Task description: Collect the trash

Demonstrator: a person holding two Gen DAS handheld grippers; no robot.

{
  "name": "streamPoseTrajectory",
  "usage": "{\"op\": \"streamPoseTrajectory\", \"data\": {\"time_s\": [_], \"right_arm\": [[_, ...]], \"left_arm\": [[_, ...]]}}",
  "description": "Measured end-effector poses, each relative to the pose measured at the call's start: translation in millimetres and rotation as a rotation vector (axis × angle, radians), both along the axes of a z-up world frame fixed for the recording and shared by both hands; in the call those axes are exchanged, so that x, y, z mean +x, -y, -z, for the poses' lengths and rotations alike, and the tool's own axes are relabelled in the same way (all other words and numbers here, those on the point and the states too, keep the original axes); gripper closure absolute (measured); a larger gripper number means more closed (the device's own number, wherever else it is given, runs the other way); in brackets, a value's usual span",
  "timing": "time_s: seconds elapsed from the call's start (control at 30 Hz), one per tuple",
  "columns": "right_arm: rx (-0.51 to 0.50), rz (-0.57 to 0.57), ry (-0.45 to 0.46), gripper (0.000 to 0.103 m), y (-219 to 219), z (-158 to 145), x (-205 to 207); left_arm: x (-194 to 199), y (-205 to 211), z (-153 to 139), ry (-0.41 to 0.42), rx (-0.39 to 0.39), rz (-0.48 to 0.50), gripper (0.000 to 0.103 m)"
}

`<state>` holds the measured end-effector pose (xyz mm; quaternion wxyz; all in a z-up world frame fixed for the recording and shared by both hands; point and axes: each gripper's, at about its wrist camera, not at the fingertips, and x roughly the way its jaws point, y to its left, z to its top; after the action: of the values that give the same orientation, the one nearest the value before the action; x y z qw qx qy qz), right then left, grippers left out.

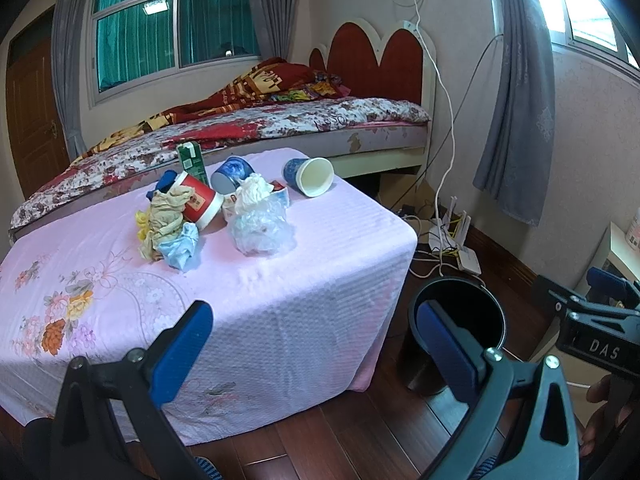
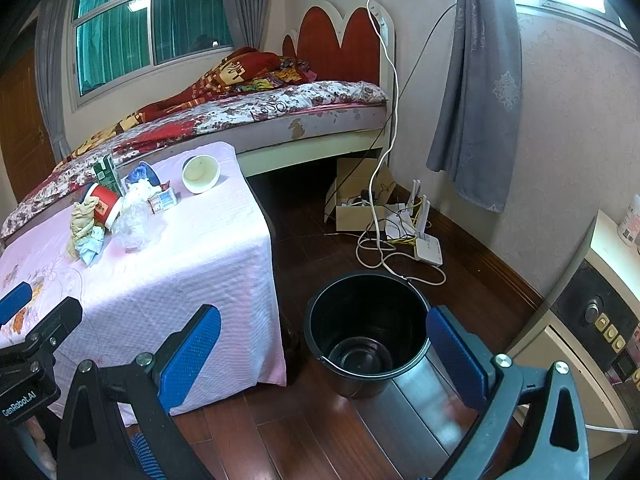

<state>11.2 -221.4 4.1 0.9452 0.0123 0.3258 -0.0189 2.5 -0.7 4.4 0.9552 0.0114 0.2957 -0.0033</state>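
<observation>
A pile of trash lies on the pink-clothed table (image 1: 280,300): a red cup (image 1: 200,204), a blue cup on its side (image 1: 310,176), a green carton (image 1: 192,160), a clear plastic bag (image 1: 262,228), crumpled tissue (image 1: 254,192) and rags (image 1: 168,216). The pile also shows in the right wrist view (image 2: 120,208). A black bucket (image 2: 366,332) stands empty on the floor right of the table; it also shows in the left wrist view (image 1: 456,320). My left gripper (image 1: 316,340) is open and empty before the table's front edge. My right gripper (image 2: 324,344) is open and empty above the bucket's near side.
A bed (image 1: 260,124) stands behind the table. Cables, a router (image 2: 428,250) and a cardboard box (image 2: 356,200) lie on the wooden floor by the wall. A cabinet with a safe (image 2: 592,320) stands at the right. Grey curtains hang at the windows.
</observation>
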Motion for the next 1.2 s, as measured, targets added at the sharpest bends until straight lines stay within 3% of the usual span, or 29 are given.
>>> {"op": "streamPoseTrajectory", "data": {"time_s": [1.2], "right_arm": [[-0.003,0.002,-0.004,0.000,1.8,1.6,0.4]], "left_arm": [[-3.8,1.0,7.7,-0.001,-0.003,-0.003,0.001]]}}
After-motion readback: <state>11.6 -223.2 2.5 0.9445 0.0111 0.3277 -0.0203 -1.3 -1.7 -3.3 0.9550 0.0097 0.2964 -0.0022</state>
